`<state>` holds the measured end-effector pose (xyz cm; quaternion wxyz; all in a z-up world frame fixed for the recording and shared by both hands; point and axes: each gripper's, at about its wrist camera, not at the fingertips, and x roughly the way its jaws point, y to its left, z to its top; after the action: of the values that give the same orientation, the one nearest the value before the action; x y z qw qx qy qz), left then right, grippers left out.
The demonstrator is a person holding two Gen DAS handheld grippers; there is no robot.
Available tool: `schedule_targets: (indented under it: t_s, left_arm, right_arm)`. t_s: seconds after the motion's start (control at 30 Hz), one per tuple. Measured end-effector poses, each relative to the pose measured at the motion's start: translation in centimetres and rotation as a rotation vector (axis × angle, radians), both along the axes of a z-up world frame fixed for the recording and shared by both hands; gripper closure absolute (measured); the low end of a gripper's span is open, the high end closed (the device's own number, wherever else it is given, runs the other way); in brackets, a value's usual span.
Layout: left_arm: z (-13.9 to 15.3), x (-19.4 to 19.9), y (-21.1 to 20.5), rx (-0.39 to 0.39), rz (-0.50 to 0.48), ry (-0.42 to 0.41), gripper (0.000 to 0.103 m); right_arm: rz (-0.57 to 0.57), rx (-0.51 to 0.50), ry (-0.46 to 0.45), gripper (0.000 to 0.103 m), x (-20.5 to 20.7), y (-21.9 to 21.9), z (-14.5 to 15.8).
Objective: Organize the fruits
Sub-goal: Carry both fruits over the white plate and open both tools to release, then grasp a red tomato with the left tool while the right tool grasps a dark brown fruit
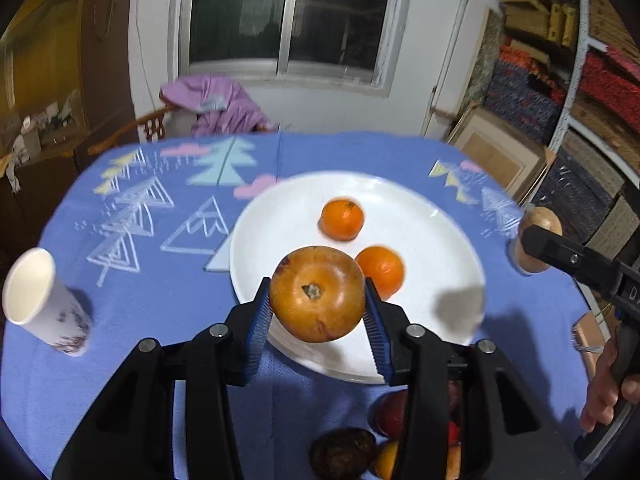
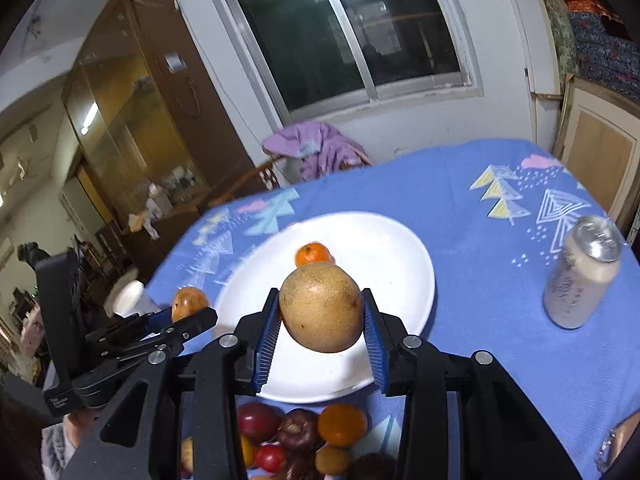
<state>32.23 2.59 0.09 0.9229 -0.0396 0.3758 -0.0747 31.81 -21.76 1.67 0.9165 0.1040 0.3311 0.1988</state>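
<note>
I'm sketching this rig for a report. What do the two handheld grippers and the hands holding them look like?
Both the left gripper and the right gripper are matte black plastic linkages with round silver pivot bolts. Their fingers carry blue ribbed pads. The handle bodies are black with small pale lettering, too blurred to read. A bare hand grips the right handle. No cables show.

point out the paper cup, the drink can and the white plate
paper cup [image 1: 30,286], left wrist view, inside its open mouth
drink can [image 2: 580,276], right wrist view, on its side wall
white plate [image 1: 432,248], left wrist view, bare right part
</note>
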Motion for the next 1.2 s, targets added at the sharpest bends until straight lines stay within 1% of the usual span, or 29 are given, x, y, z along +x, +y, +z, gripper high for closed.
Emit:
schedule_targets:
  t_s: [0.07,0.17,0.23,0.3,0.33,0.4,0.43,0.5,0.57,0.6,0.63,0.67,0.7,0.73,0.77,0.83,0.87,0.9,0.93,1.0,1.1,1.2]
  left_arm:
    - [-1.8,1.3,0.0,0.006,0.002,0.039,0.060]
    - [-3.5,2.1,0.2,-0.003,-0.011,0.072,0.060]
    - [-3.6,2.4,0.5,-0.035,-0.021,0.076,0.060]
    - [-3.6,2.5,0.6,-0.032,-0.019,0.070,0.060]
    - [-3.6,2.5,0.6,-0.031,-0.023,0.077,0.059]
    - [-3.7,2.6,0.6,-0.040,-0.026,0.081,0.057]
    - [-3.5,2.5,0.7,-0.039,-0.024,0.077,0.055]
    - [-2.9,2.1,0.7,-0.040,-0.018,0.062,0.038]
    - [-1.9,1.5,0.9,-0.041,-0.010,0.038,0.034]
    - [-1.2,1.0,1.1,-0.045,-0.009,0.025,0.034]
    - [-0.4,0.4,1.4,-0.053,-0.005,0.009,0.033]
    - [0.3,-0.1,1.6,-0.059,-0.002,-0.001,0.029]
    - [1.1,-0.8,1.9,-0.062,0.008,-0.018,0.023]
    - [1.9,-1.9,2.2,-0.062,0.019,-0.037,0.020]
    - [2.4,-2.8,2.3,-0.060,0.019,-0.049,0.019]
    - [2.8,-4.8,2.4,-0.047,0.009,-0.066,0.018]
    - [2.6,-6.6,2.4,-0.030,0.001,-0.075,0.017]
    - [2.3,-7.9,2.4,-0.020,-0.001,-0.083,0.011]
    - [1.6,-9.7,2.3,0.005,0.000,-0.088,0.008]
    - [0.3,-12.5,2.3,0.054,0.009,-0.094,0.008]
    - [-2.2,-16.3,2.4,0.104,0.022,-0.075,0.008]
    - [-3.9,-18.3,2.2,0.145,-0.002,-0.046,0.008]
  right_arm:
    - [0.008,-0.055,0.041,0.063,1.7,1.2,-1.9]
    - [0.001,-0.088,0.069,0.063,2.8,2.0,-3.6]
    - [0.009,-0.104,0.090,0.062,3.2,2.3,-4.5]
    - [0.005,-0.110,0.097,0.061,3.4,2.4,-5.1]
    - [0.005,-0.111,0.102,0.058,3.6,2.4,-5.3]
    - [0.000,-0.096,0.099,0.055,3.5,2.1,-5.1]
    - [-0.002,-0.086,0.097,0.051,3.4,2.0,-4.9]
    - [-0.003,-0.052,0.078,0.049,2.8,1.5,-3.7]
    - [0.000,-0.025,0.041,0.048,1.6,1.2,-1.9]
    - [0.004,-0.007,0.013,0.046,0.6,0.9,-0.6]
    - [0.005,0.006,-0.006,0.041,-0.3,0.6,0.3]
    - [0.010,0.017,-0.035,0.038,-1.6,0.2,1.5]
    - [0.015,0.021,-0.055,0.033,-2.4,-0.1,2.3]
    - [0.019,0.021,-0.090,0.029,-4.0,-0.4,3.1]
    - [0.018,0.019,-0.116,0.028,-5.3,-0.7,3.6]
    - [0.018,0.017,-0.141,0.021,-7.6,-1.5,3.6]
    - [0.018,0.019,-0.155,0.019,-9.0,-2.0,3.2]
    - [0.013,0.014,-0.167,0.017,-10.2,-2.6,2.7]
    - [0.003,0.004,-0.175,0.016,-11.2,-3.1,2.0]
    - [-0.012,-0.010,-0.169,0.016,-12.4,-4.2,0.5]
    - [-0.039,-0.026,-0.095,0.016,-13.6,-5.7,-2.1]
    - [-0.047,0.006,-0.066,0.014,-13.9,-6.4,-2.7]
